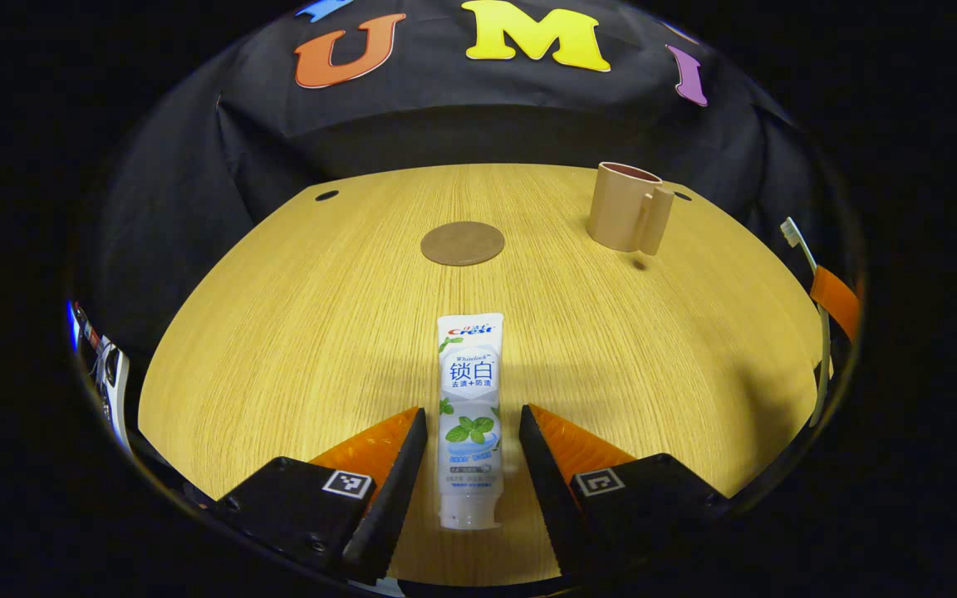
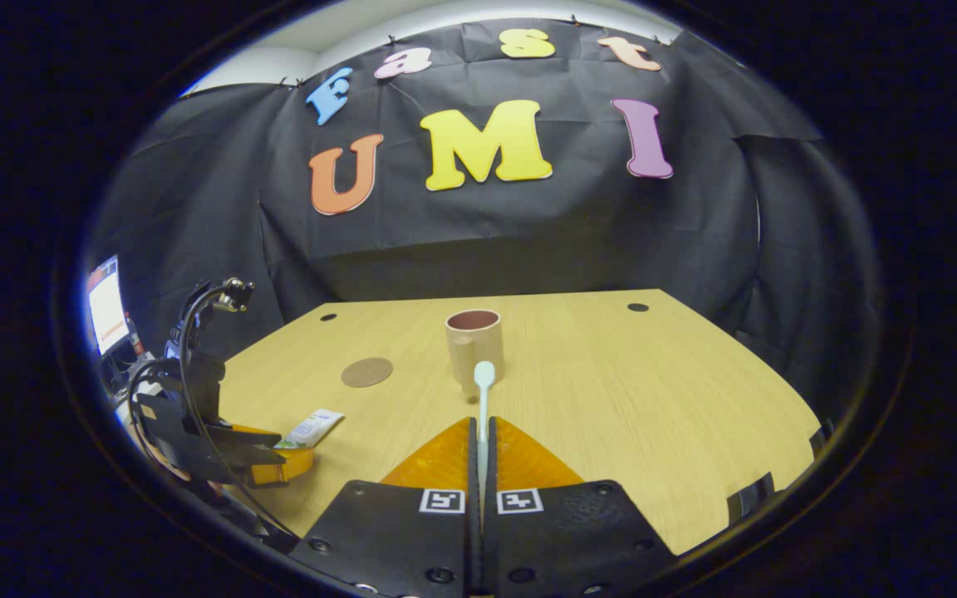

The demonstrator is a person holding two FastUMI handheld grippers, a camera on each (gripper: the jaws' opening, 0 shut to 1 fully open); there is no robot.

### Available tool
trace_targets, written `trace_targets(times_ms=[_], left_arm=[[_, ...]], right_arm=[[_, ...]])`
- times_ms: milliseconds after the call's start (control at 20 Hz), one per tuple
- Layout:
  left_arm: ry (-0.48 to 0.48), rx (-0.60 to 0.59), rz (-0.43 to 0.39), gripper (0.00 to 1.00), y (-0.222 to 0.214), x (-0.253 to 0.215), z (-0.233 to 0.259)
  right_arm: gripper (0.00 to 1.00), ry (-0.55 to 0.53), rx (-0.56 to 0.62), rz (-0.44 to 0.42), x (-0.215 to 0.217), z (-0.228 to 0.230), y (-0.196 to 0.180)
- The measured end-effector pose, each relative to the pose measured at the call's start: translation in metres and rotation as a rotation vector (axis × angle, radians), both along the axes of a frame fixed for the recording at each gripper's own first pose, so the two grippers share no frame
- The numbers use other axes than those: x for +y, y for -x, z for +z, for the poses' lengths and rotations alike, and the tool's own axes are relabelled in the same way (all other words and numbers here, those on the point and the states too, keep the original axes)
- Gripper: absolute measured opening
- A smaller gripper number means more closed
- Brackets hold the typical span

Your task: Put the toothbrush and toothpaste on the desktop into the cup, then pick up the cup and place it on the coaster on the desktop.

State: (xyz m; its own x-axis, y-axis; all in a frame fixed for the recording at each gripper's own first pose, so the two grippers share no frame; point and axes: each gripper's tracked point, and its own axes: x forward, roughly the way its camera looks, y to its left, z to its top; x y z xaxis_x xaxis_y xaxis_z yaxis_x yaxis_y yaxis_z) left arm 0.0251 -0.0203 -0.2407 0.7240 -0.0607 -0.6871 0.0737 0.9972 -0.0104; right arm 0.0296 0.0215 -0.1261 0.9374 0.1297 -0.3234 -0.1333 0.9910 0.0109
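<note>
Left gripper view: the left gripper (image 1: 468,453) sits wide open around the toothpaste (image 1: 469,415). The right gripper (image 2: 481,444) pinches the toothbrush (image 2: 483,399); next, drop it in the cup (image 2: 474,339).

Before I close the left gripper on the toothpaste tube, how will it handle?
The toothpaste tube lies flat between the left gripper's open fingers, so rolling seems unlikely. Its soft-looking glossy body may squash or slip under pressure. It looks light; the flat crimped end should stay fairly stiff.
</note>
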Motion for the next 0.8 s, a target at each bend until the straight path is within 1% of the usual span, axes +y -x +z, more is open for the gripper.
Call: trace_targets(times_ms=[200,250,300,350,400,450,500,650,800], left_arm=[[0.0,0.011,-0.021,0.72,-0.011,-0.001,0.003],[-0.002,0.011,-0.025,0.69,-0.013,-0.001,0.003],[-0.004,0.013,-0.023,0.73,-0.015,0.0,0.004],[-0.003,0.016,-0.024,0.59,-0.016,0.001,0.004],[0.006,0.023,-0.028,0.46,-0.015,0.0,0.004],[0.014,0.029,-0.037,0.53,-0.015,0.0,0.005],[0.026,0.035,-0.038,0.46,-0.013,0.001,0.004],[0.059,0.018,-0.061,0.42,-0.013,-0.002,0.008],[0.075,-0.058,-0.064,0.4,-0.014,-0.001,0.023]], right_arm=[[0.0,-0.007,0.005,-0.01,-0.007,-0.001,-0.001],[0.0,-0.003,0.006,-0.01,-0.008,0.0,-0.001],[0.0,-0.003,0.003,-0.011,-0.009,0.001,-0.001],[0.0,-0.002,0.001,-0.011,-0.008,0.003,-0.001],[0.0,-0.003,0.0,-0.011,-0.007,0.005,-0.001],[0.0,-0.004,0.002,-0.011,-0.006,0.007,-0.001],[0.0,-0.003,0.002,-0.007,-0.005,0.008,-0.001],[0.0,0.011,-0.005,-0.009,-0.003,0.014,-0.003],[0.0,0.03,-0.016,-0.01,-0.001,0.021,-0.005]])
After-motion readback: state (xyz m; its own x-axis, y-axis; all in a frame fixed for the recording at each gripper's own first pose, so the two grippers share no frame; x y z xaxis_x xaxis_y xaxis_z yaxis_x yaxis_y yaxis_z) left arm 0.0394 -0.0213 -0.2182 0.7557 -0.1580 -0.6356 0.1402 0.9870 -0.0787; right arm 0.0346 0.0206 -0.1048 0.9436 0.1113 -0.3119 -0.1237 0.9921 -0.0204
